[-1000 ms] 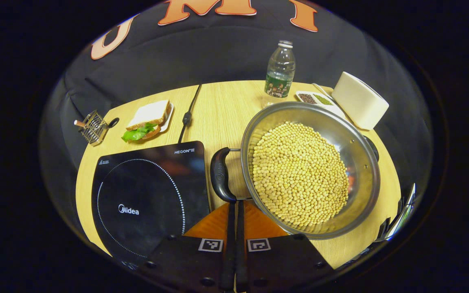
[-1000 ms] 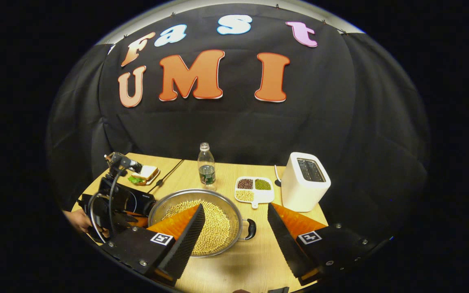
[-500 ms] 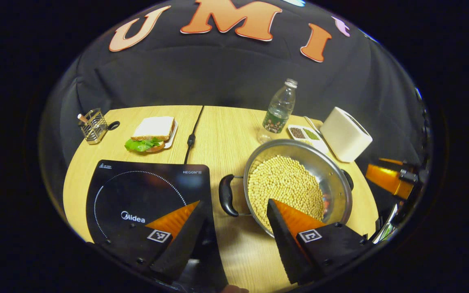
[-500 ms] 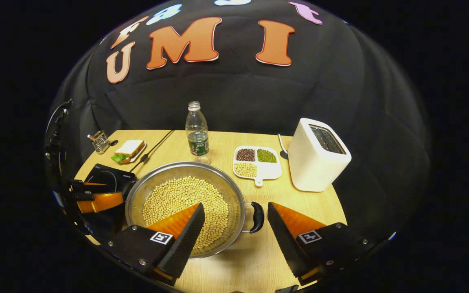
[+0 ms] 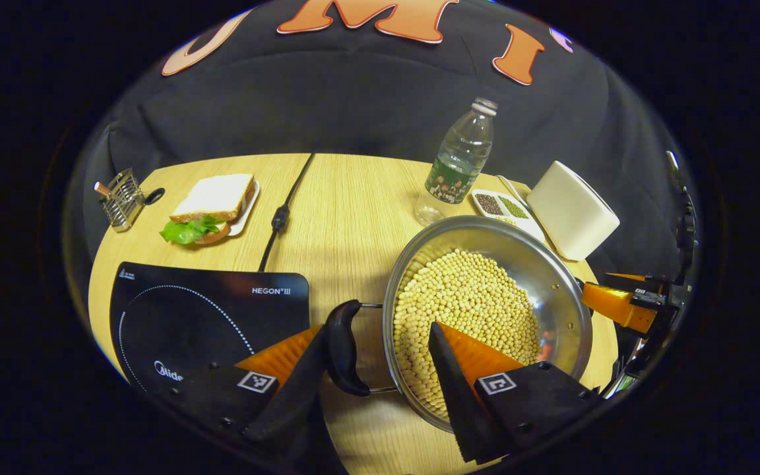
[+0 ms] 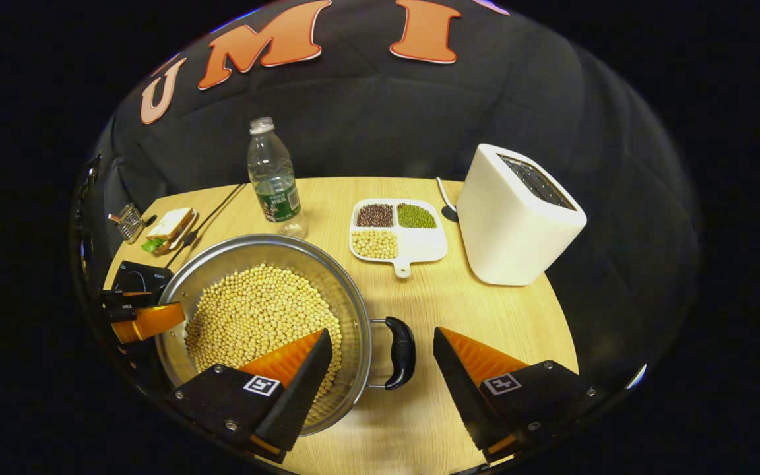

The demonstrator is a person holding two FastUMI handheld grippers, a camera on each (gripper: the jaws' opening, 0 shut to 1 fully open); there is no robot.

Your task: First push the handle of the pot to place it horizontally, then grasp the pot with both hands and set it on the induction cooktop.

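Pot: round steel pot full of pale yellow beans — on the wooden bench, just right of the black induction cooktop.
Left tongs: spread wide around the pot's black left handle.
Right tongs: open — black right handle between the fingers, untouched.

Left gripper spread wide around pot handle, one finger beside it. Pot of beans right of induction cooktop. Right gripper at pot's far side.
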